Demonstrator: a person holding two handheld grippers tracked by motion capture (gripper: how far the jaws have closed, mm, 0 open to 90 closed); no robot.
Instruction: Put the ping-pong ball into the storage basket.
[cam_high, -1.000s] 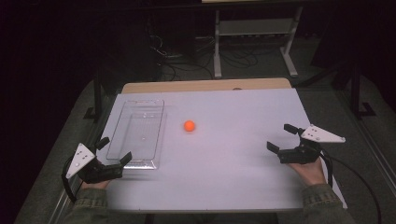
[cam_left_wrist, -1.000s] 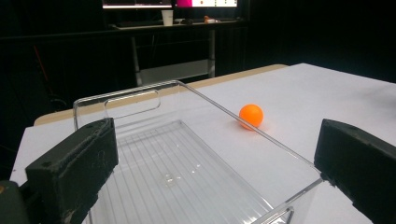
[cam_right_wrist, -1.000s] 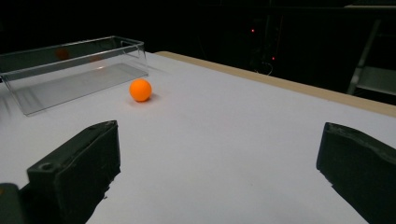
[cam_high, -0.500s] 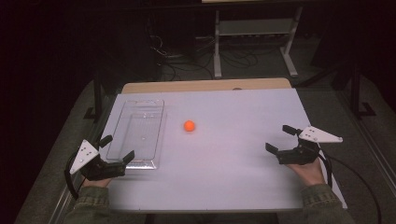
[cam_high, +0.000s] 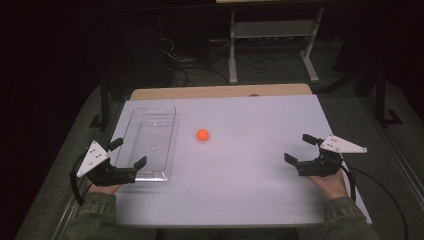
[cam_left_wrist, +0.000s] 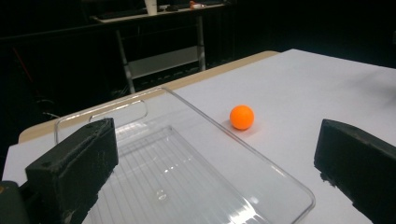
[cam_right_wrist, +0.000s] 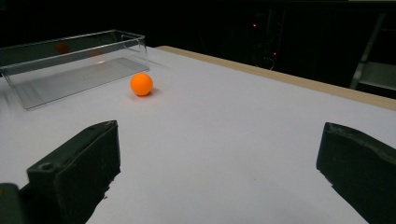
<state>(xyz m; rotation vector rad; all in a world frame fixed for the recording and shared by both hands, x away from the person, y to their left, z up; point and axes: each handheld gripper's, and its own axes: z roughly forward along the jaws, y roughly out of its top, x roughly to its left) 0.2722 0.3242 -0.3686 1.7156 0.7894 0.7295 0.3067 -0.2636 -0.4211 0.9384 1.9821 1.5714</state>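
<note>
The small orange plastic ball (cam_high: 202, 134) looks very light, hard and smooth, so I judge it will roll away at a small touch and may slip out from between flat jaws; the best hold is across its widest part, with the jaws closing slowly from two opposite sides. It lies on the white table top (cam_high: 250, 190), just beside the long right wall of the clear rectangular plastic tray (cam_high: 148, 141) but apart from it, near the middle of the table. The tray seems stiff, light and slippery, and it is empty. The left gripper (cam_high: 131, 155) has its jaws spread wide at the near end of the tray, and the ball is ahead of it, to the right. The right gripper (cam_high: 301, 149), also spread wide and holding nothing, rests low at the right side of the table, well apart from the ball.
</note>
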